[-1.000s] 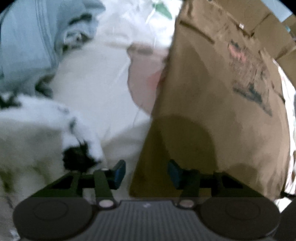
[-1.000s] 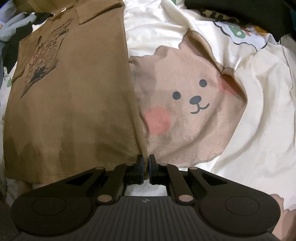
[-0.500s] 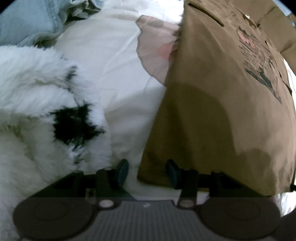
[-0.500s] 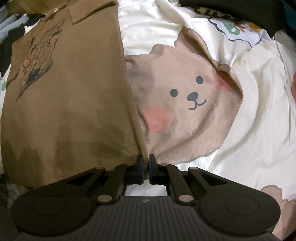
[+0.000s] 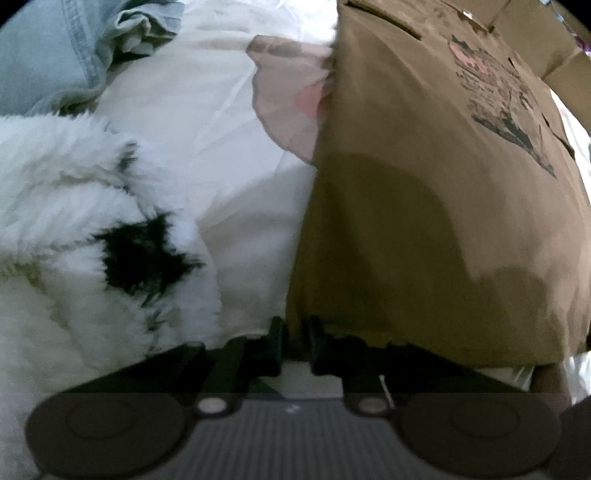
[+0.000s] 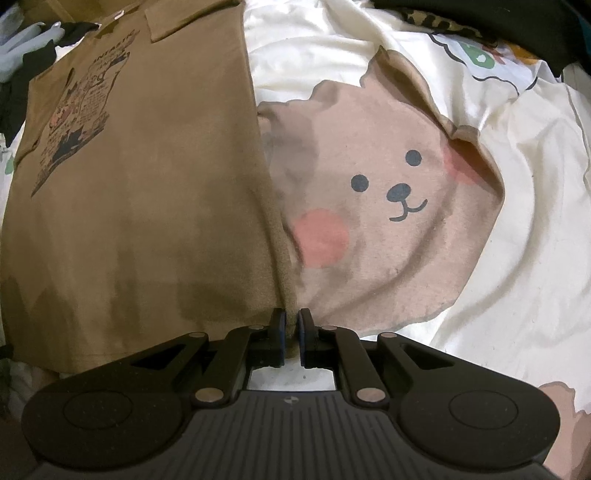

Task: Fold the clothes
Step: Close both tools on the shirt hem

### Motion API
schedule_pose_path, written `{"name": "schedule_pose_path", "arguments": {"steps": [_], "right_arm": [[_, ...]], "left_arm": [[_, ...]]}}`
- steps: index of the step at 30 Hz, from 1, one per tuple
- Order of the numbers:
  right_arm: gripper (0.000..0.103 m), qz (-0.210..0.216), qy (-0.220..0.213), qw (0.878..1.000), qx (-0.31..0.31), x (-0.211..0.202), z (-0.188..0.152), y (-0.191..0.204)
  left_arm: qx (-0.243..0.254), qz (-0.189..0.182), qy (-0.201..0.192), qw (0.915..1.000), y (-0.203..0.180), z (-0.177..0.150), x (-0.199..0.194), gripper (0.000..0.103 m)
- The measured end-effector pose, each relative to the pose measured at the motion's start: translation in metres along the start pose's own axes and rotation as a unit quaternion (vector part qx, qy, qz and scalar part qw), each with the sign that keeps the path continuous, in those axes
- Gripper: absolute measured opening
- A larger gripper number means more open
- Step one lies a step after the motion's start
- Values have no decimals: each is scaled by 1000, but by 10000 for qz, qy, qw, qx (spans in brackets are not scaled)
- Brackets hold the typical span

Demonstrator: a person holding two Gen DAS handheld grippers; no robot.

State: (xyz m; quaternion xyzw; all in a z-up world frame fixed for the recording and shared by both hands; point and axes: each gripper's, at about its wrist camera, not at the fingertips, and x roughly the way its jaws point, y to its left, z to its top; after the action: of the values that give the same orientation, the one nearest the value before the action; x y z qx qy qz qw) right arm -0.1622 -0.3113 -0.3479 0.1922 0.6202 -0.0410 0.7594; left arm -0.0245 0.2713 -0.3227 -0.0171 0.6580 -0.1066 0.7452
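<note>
A brown printed shirt (image 5: 424, 206) lies flat on the bed, folded to a long narrow shape; it also shows in the right wrist view (image 6: 140, 184). My left gripper (image 5: 295, 334) is shut on the shirt's near left hem corner. My right gripper (image 6: 291, 325) is shut on the shirt's near right hem corner. The shirt's collar and print lie at the far end in both views.
The bed sheet (image 6: 517, 221) is cream with a pink bear face (image 6: 380, 199). A white fluffy garment with black patches (image 5: 92, 240) lies left of the shirt. Light blue denim (image 5: 55, 55) lies at the far left. Dark clothes (image 6: 480, 14) lie at the far right.
My left gripper has moved in to the shirt's hem corner and closed on it. My right gripper stays shut on the other corner and has barely moved.
</note>
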Motion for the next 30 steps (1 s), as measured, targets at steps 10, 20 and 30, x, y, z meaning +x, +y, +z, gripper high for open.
{"name": "schedule_pose_path", "arguments": {"steps": [10, 20, 30], "right_arm": [[33, 58, -76, 9999, 82, 10, 3, -5], [2, 133, 50, 9993, -342, 6, 2, 3], [1, 324, -35, 9979, -552, -43, 7, -7]], "left_arm": [[-274, -34, 79, 9996, 3, 2, 7, 18], [-335, 60, 296, 9990, -5, 2, 1, 6], [-504, -138, 113, 9986, -1, -3, -54, 5]]}}
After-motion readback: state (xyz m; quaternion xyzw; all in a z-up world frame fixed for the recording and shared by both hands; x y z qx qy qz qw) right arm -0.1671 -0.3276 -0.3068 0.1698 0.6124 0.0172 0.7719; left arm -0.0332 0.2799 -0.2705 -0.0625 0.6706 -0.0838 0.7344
